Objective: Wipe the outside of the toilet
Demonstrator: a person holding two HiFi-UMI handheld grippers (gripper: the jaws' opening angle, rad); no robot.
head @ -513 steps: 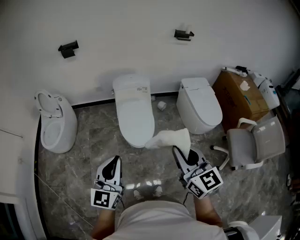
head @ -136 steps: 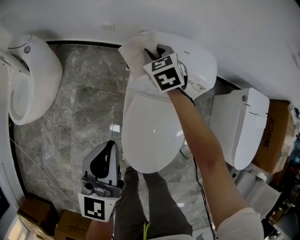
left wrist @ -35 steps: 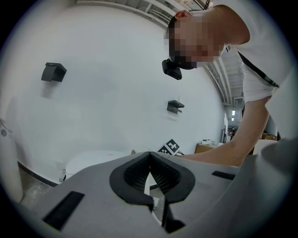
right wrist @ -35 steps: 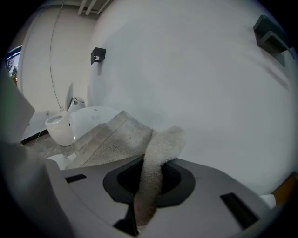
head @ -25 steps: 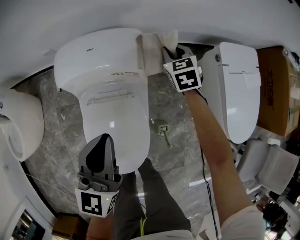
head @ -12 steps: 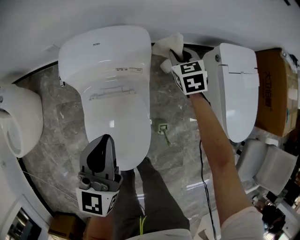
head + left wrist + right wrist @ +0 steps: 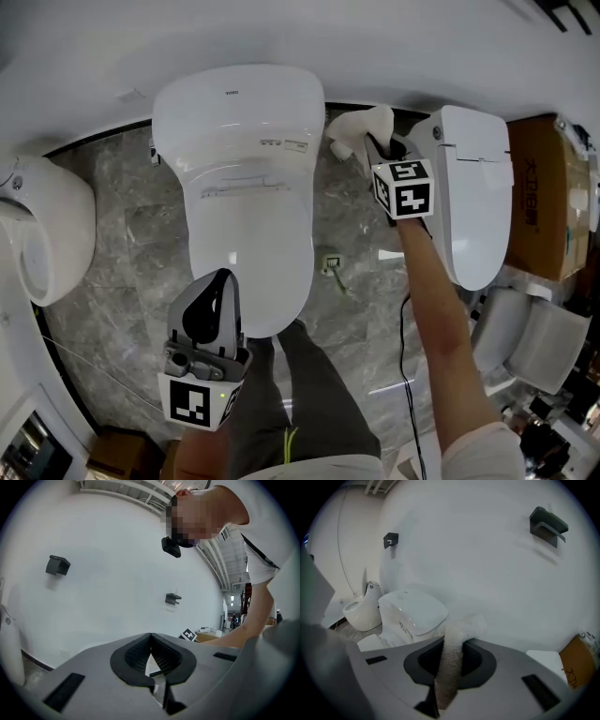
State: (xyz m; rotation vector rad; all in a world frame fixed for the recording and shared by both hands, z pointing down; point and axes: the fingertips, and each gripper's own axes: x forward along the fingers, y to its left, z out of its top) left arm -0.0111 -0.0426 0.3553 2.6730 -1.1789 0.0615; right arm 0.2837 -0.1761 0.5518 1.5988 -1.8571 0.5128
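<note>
Right gripper (image 7: 379, 148) clamps white cloth (image 7: 354, 127) just beside toilet (image 7: 246, 178) rear edge, in narrow gap before neighbouring toilet (image 7: 473, 187). Cloth-toilet contact unclear. Left gripper (image 7: 216, 286) pinched closed, empty, above lid front.

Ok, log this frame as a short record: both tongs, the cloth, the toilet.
left tongs: shut, empty, by the toilet lid's front end
right tongs: shut on white cloth
cloth place: beside toilet's rear right corner, in gap before neighbouring toilet; contact unclear
toilet lid: down
</note>
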